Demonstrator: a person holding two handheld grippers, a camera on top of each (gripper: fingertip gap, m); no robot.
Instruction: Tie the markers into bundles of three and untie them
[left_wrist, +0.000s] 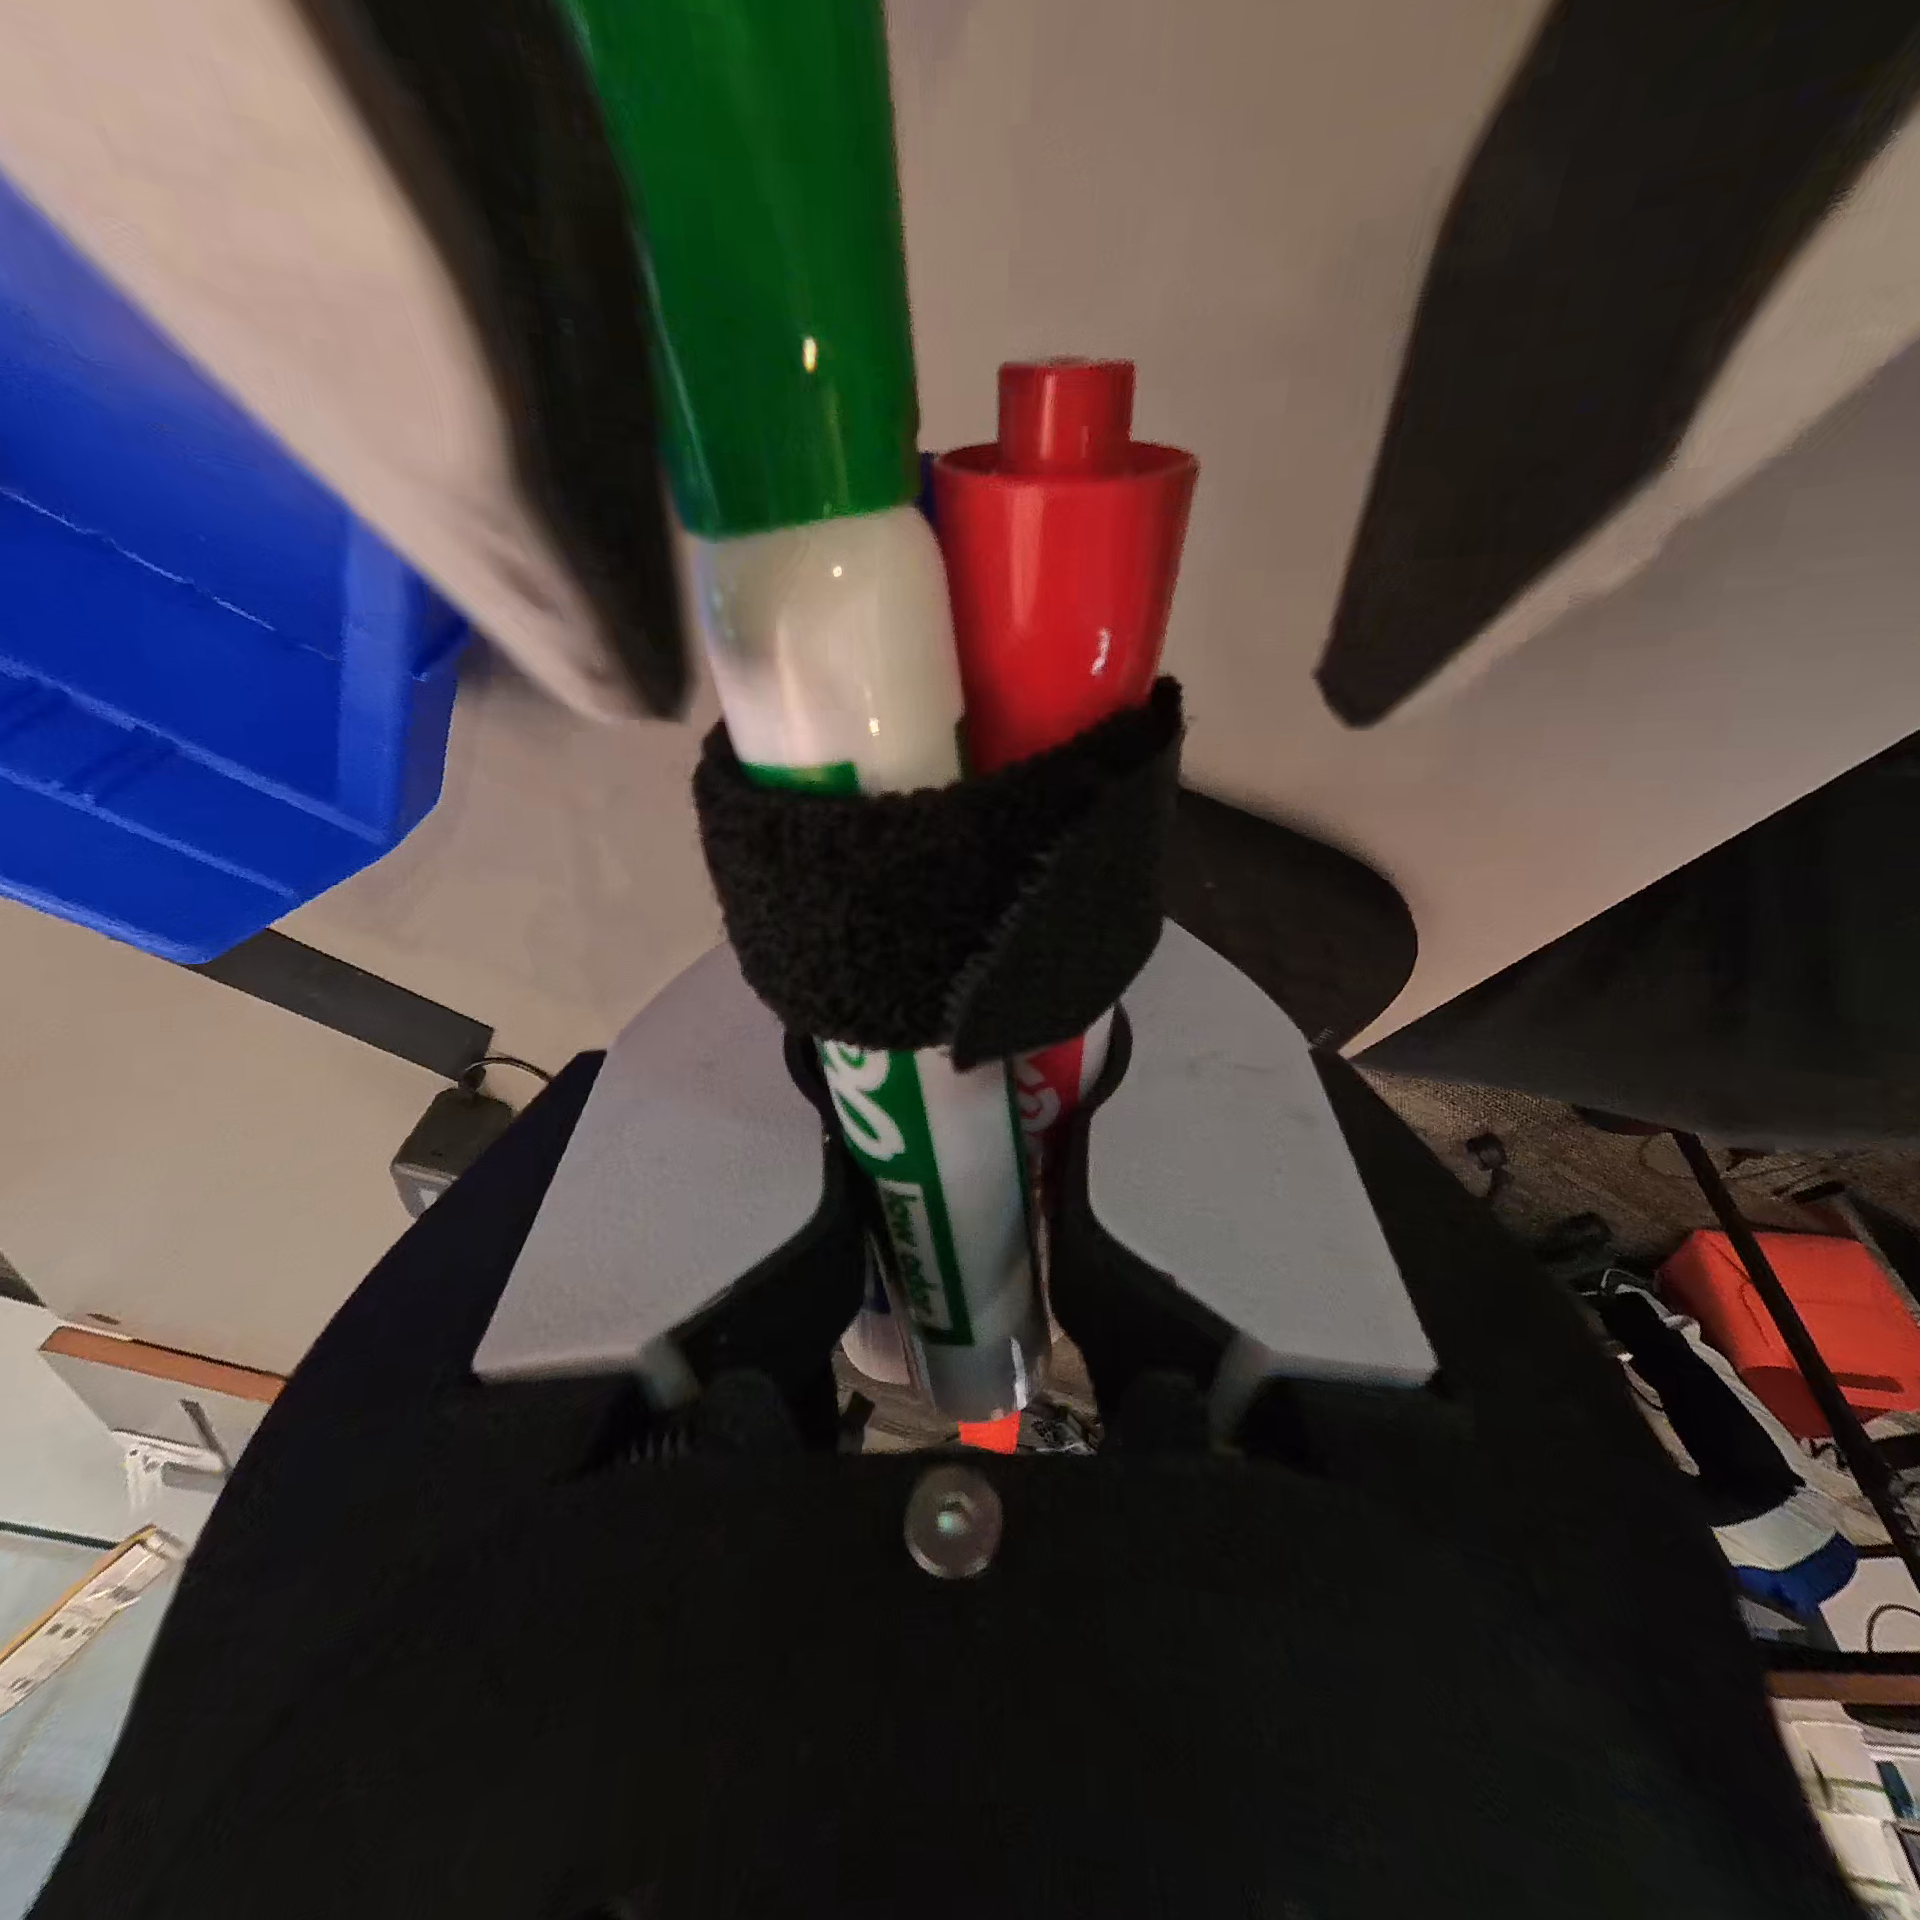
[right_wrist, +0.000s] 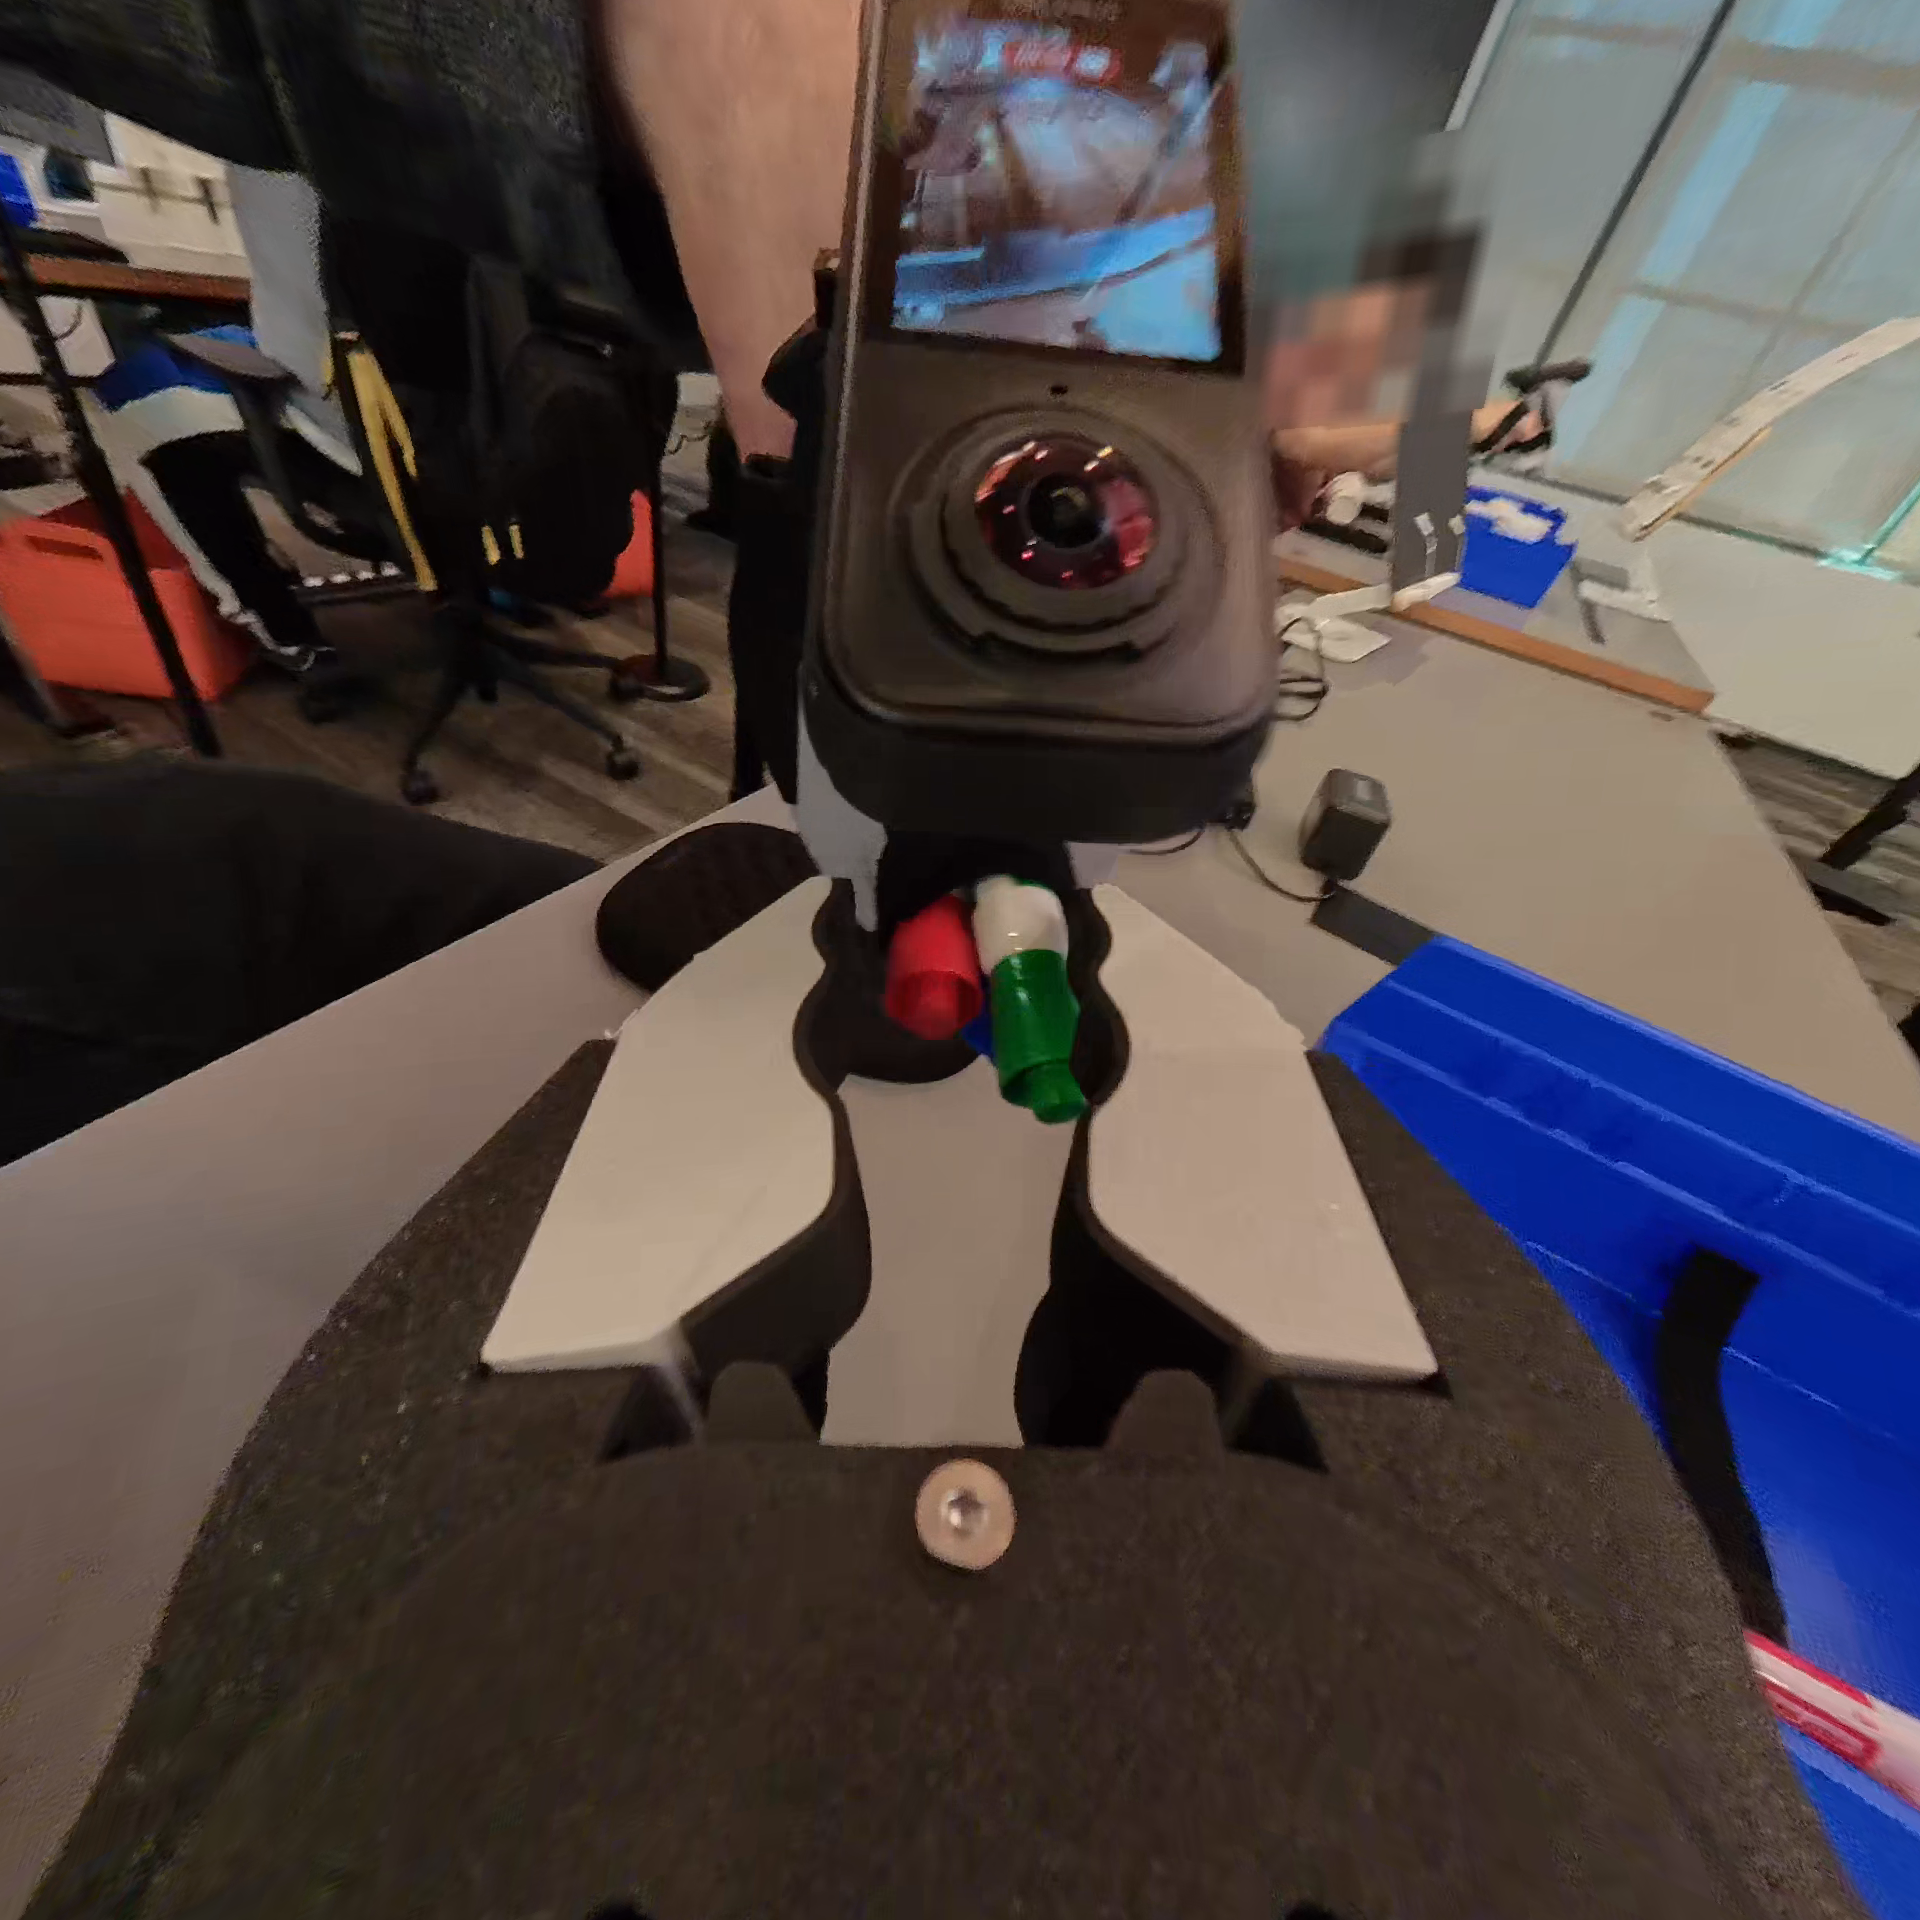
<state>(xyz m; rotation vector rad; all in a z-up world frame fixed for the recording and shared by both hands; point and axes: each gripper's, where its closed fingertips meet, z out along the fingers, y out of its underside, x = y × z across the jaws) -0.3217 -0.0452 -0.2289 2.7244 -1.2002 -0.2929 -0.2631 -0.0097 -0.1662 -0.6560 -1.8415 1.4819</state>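
Left gripper (left_wrist: 956, 1174) clamps the strapped marker bundle (left_wrist: 914, 644) (black strap (left_wrist: 914, 894) closed); right gripper (right_wrist: 961, 1049) stands open, empty, facing it. Untying pending: seize the strap's tail.

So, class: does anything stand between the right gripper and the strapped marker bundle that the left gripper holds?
Nothing visible does. The right gripper has its jaws open, and the caps of the marker bundle already poke into the gap between them. The left gripper grips the bundle below the black strap. The blue bin sits off to the side.

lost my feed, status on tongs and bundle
Left tongs shut on marker bundle. Black strap wrapped on. Right tongs open at caps. Nothing blocking.
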